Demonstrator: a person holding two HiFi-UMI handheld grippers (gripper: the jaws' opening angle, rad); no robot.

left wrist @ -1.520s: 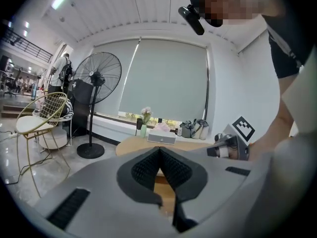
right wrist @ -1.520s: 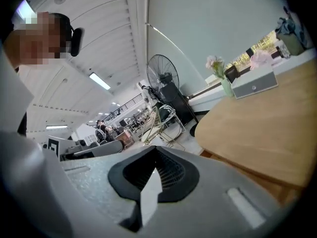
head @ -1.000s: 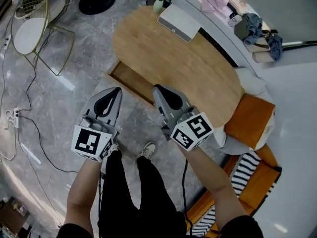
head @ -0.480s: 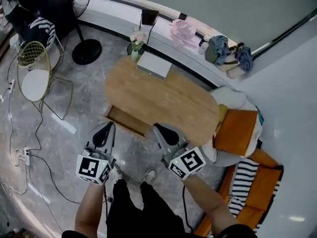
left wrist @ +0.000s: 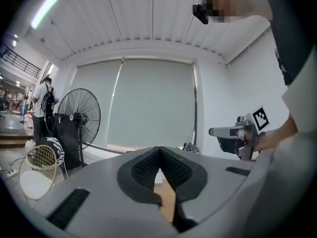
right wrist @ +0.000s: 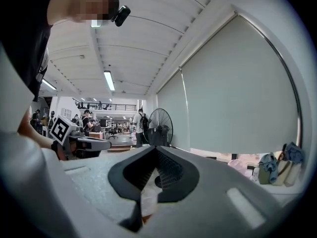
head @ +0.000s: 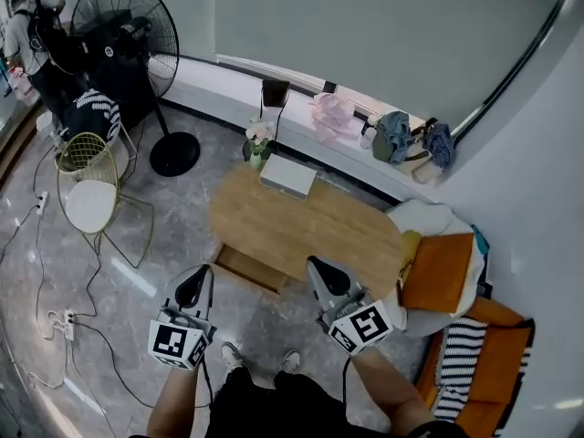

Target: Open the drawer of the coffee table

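Observation:
The oval wooden coffee table stands on the grey floor in the head view. Its drawer is pulled out at the near left side, with the inside showing. My left gripper is held high in front of the drawer, well apart from it, jaws shut and empty. My right gripper hovers above the table's near edge, also shut on nothing. In the left gripper view the closed tips point level toward the window blind. The right gripper view shows its closed tips aimed across the room.
A white box and a flower vase sit at the table's far end. A standing fan and a gold wire chair are to the left, with cables on the floor. Orange cushions lie at the right.
Both grippers have risen, away from the table and drawer, and the head view has lifted, so the table looks smaller and farther. The drawer stays open.

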